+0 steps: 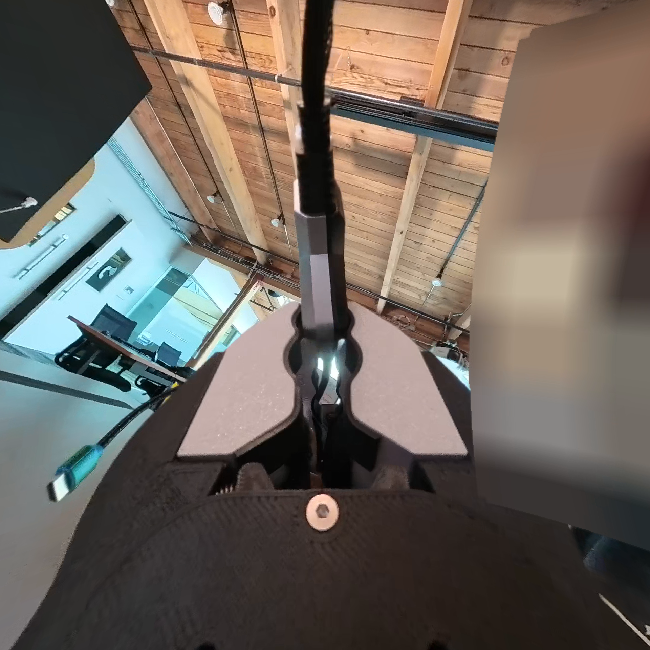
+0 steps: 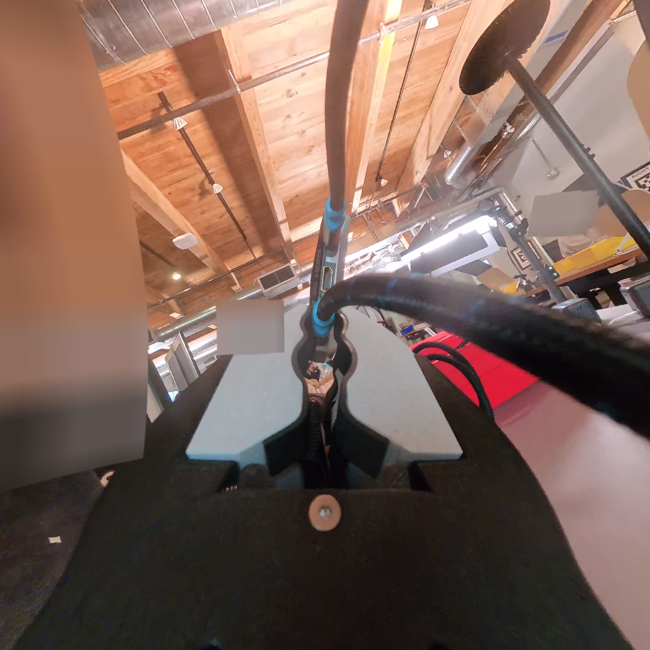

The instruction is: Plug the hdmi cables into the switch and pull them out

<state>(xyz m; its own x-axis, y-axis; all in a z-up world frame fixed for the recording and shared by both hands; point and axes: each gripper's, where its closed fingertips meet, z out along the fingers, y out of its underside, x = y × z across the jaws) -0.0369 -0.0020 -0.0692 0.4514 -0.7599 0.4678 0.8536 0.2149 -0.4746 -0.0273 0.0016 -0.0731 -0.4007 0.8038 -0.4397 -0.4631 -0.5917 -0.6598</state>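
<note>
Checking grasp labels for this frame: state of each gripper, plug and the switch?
left gripper: shut on grey connector.
grey connector: upright, braided cable rising from it.
loose plug: unplugged, hanging free.
right gripper: shut on the switch.
switch: one port empty, cables plugged either side of it.

Both cameras sit just behind their own tool and look forward along its two grey-padded fingers, tilted steeply upward, so each view is filled mostly by the wooden plank-and-beam ceiling (image 1: 387, 183) rather than any counter. The left wrist view looks past the left tool (image 1: 322, 327) toward a pale blue office wall (image 1: 116, 197) at its lower left. The right wrist view looks past the right tool (image 2: 322, 330) toward cluttered workbenches at its right. Each sits very close to what its fingers hold. The two views share the timber ceiling (image 2: 281, 123).
</note>
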